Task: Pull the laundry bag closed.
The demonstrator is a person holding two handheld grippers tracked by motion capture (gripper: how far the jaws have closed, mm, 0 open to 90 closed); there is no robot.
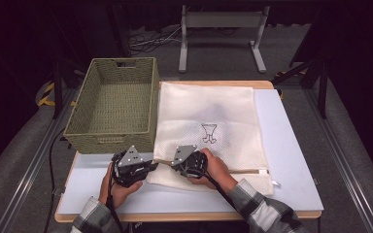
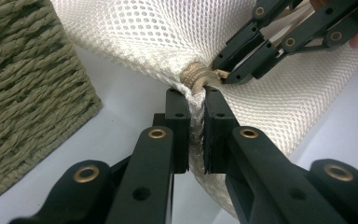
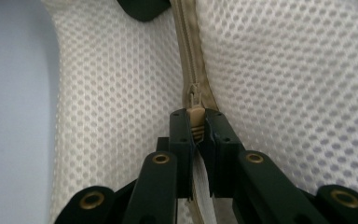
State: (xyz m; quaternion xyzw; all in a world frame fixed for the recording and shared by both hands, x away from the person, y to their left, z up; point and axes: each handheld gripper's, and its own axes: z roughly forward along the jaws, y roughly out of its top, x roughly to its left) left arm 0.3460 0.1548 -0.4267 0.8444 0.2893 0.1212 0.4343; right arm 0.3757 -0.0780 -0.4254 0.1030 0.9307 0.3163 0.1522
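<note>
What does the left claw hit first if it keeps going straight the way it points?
Likely the right claw, which sits just past the bunched mesh bag corner that the left claw pinches. Depth between them is unclear.

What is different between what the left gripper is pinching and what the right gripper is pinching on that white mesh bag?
The left gripper is shut on the mesh bag at its bunched corner, by the zipper's end; the right gripper is shut on the tan zipper pull. The left pinches soft netting; the right a small ribbed tab. Both grip the same bag, close together, at its near edge.
</note>
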